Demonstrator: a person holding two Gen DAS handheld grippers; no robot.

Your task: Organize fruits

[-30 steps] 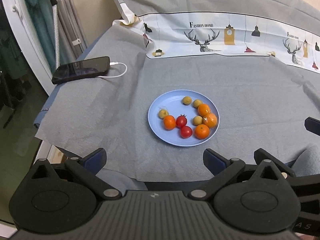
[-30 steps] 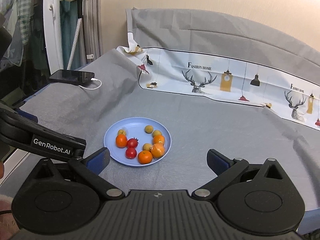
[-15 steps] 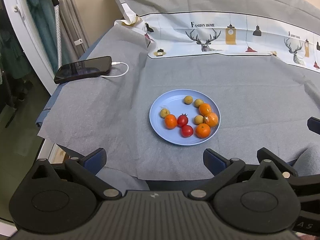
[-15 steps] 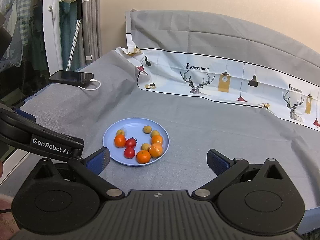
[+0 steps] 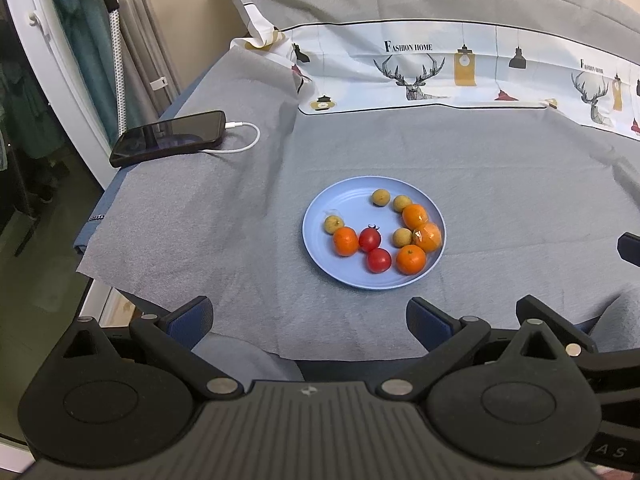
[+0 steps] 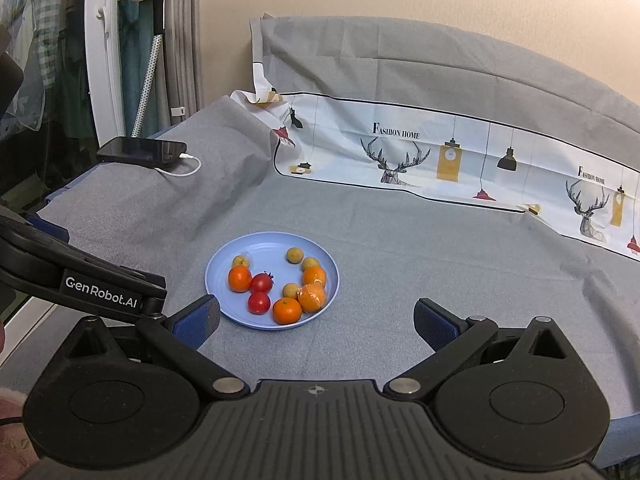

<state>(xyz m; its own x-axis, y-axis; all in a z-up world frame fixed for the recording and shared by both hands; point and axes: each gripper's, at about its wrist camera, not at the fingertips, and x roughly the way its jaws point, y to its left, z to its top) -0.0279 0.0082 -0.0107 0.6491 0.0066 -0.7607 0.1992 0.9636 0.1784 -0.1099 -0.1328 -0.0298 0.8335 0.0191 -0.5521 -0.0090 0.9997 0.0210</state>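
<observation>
A light blue plate (image 5: 320, 216) (image 6: 264, 246) lies on the grey cloth, holding several small oranges (image 5: 345, 241) (image 6: 287, 310), two red cherry tomatoes (image 5: 379, 260) (image 6: 259, 302) and several small yellow-brown fruits (image 5: 381, 197) (image 6: 294, 255). My left gripper (image 5: 309, 320) hangs open near the table's front edge, short of the plate, with nothing between its fingers. My right gripper (image 6: 316, 320) is open too, empty, just before the plate's near rim. The left gripper's body (image 6: 100, 290) shows at the left of the right wrist view.
A black phone (image 5: 170, 137) (image 6: 142, 151) with a white charging cable lies at the table's far left corner. A printed white cloth strip (image 5: 460, 68) (image 6: 440, 152) runs along the back. The table edge drops off at left to the floor and a white door frame.
Both views have shifted slightly, the plate drifting a little in each. Both grippers stay open and empty, and the fruit has not moved on the plate.
</observation>
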